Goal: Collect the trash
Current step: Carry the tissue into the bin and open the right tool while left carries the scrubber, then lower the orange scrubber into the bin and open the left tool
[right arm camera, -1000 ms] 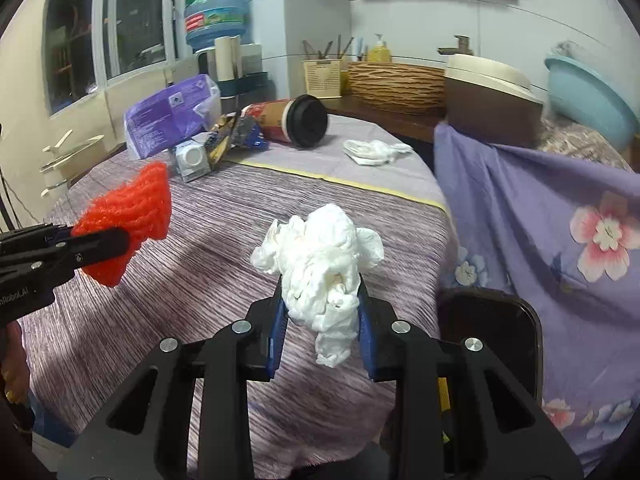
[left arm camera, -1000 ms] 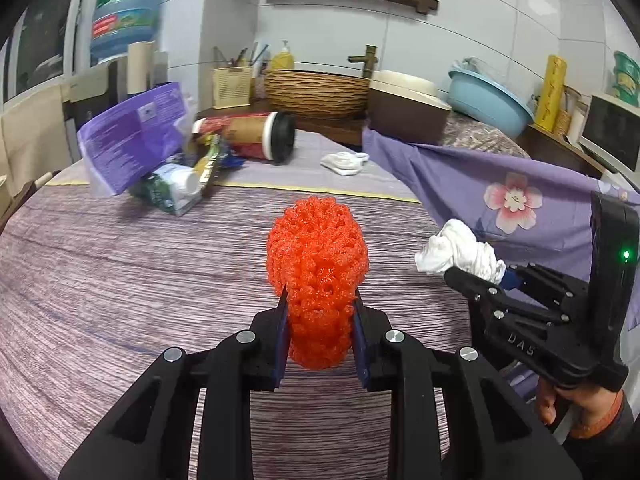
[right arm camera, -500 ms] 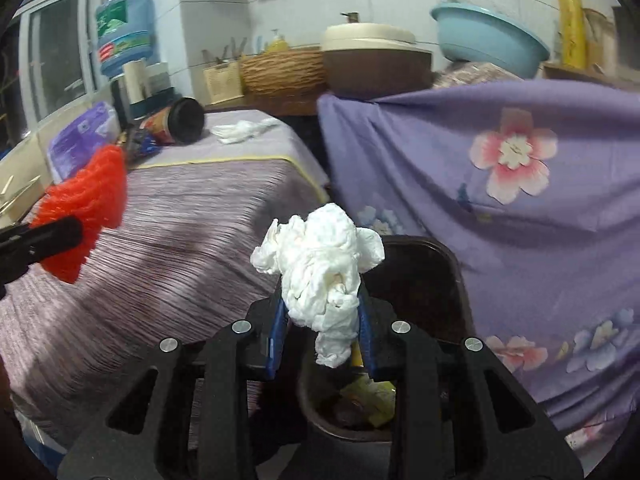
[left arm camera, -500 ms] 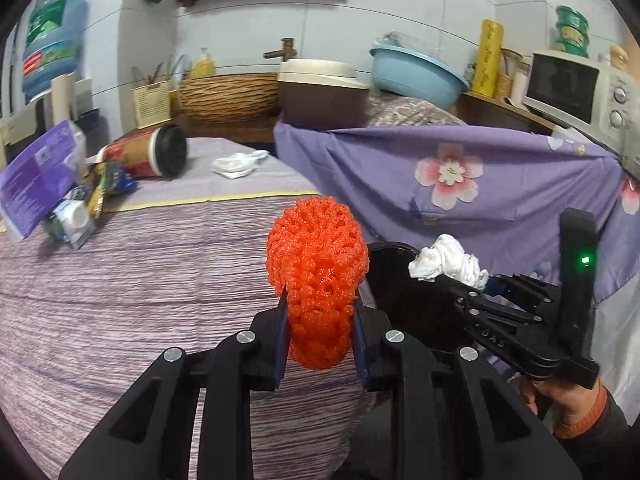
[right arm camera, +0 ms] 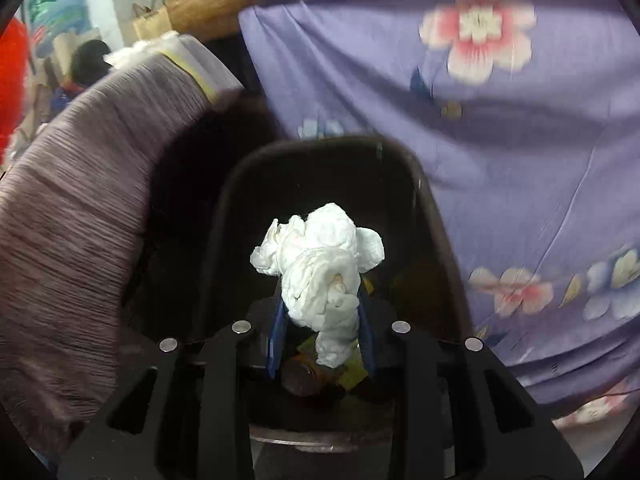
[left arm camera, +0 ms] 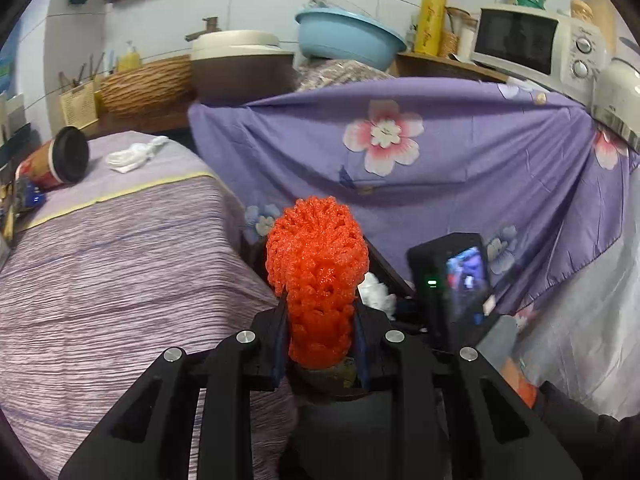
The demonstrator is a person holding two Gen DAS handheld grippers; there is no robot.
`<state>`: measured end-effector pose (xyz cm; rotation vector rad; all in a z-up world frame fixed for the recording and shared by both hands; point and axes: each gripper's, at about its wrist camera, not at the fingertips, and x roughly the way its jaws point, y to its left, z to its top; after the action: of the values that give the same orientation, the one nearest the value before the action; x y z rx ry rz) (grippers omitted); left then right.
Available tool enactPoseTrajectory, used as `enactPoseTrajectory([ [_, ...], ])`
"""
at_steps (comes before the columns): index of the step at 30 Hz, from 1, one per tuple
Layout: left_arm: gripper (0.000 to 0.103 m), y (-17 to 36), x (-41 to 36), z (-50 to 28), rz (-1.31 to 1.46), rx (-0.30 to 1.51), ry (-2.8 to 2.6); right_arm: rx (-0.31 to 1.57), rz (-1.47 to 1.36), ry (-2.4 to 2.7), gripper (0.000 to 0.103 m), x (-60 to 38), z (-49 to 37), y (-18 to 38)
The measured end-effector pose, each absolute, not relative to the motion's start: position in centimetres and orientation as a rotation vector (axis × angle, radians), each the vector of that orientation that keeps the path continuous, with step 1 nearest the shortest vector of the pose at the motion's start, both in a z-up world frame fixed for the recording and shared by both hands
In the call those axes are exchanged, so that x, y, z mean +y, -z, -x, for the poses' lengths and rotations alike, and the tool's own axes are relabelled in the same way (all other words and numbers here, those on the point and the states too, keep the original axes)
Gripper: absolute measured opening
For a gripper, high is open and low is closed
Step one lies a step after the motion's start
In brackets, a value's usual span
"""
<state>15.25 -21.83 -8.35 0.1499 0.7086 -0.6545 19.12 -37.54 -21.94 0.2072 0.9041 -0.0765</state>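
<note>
Crumpled white tissue wad [right arm camera: 320,276] is clamped between the blue pads of the right gripper [right arm camera: 320,320], directly over the mouth of the dark plastic trash bin [right arm camera: 436,216]. Orange foam fruit-net sleeve [left arm camera: 316,280] is pinched by the left gripper [left arm camera: 318,336], held just beside the bin at the edge of the purple striped tablecloth [left arm camera: 120,272]. Risk is judged twofold: the tissue may cling to a pad on release and be dragged back out, and the springy net may bounce off the rim if it is let go off-centre. Crowding of both tools over one small opening may also cause a knock. Bin contents are only partly made out: yellowish scraps and a brownish round object beneath the tissue. From the left wrist, the bin is mostly hidden behind the net. More litter, a second white tissue [left arm camera: 134,154] and a toppled paper cup [left arm camera: 56,158], is left on the table.
</note>
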Motion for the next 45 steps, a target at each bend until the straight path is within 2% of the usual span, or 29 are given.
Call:
enactPoseTrajectory([
  [2, 0.026, 8.9, -22.7, -15.2, -0.162, 0.716, 0.67, 0.931, -0.213, 0.076, 0.033, -37.7, -19.6, 23.2],
  [5, 0.026, 10.1, -23.9, -15.3, -0.191, 0.737, 0.686, 0.948, -0.216, 0.094, 0.05, -38.1, -19.7, 24.7],
  [6, 0.026, 10.4, -24.1, -15.3, -0.196, 0.744, 0.687, 0.951, -0.218, 0.101, 0.051, -38.3, -19.7, 25.0],
  [19, 0.026, 13.6, -26.7, -16.8, -0.242, 0.82, 0.695, 0.908, -0.233, 0.158, 0.054, -40.0, -17.7, 23.7],
  [23, 0.026, 14.9, -28.1, -17.2, -0.271, 0.845, 0.707, 0.88, -0.224, 0.205, 0.058, -41.0, -16.0, 22.4],
  [38, 0.027, 23.1, -33.6, -21.1, -0.365, 1.04, 0.708, 0.869, -0.227, 0.323, 0.062, -43.7, -10.0, 21.4],
  [40, 0.03, 23.5, -34.0, -21.3, -0.379, 1.048, 0.716, 0.874, -0.225, 0.326, 0.062, -43.8, -9.7, 21.5],
  [41, 0.036, 23.7, -34.2, -21.3, -0.388, 1.05, 0.719, 0.876, -0.222, 0.329, 0.062, -43.8, -9.4, 21.5],
  [42, 0.048, 23.8, -34.3, -21.2, -0.398, 1.045, 0.717, 0.877, -0.222, 0.329, 0.062, -43.9, -9.4, 21.5],
  [44, 0.061, 23.6, -34.3, -21.1, -0.398, 1.028, 0.714, 0.878, -0.224, 0.33, 0.062, -43.9, -9.1, 21.5],
  [45, 0.062, 23.4, -34.4, -21.0, -0.393, 1.02, 0.719, 0.88, -0.224, 0.33, 0.062, -43.9, -9.0, 21.5],
])
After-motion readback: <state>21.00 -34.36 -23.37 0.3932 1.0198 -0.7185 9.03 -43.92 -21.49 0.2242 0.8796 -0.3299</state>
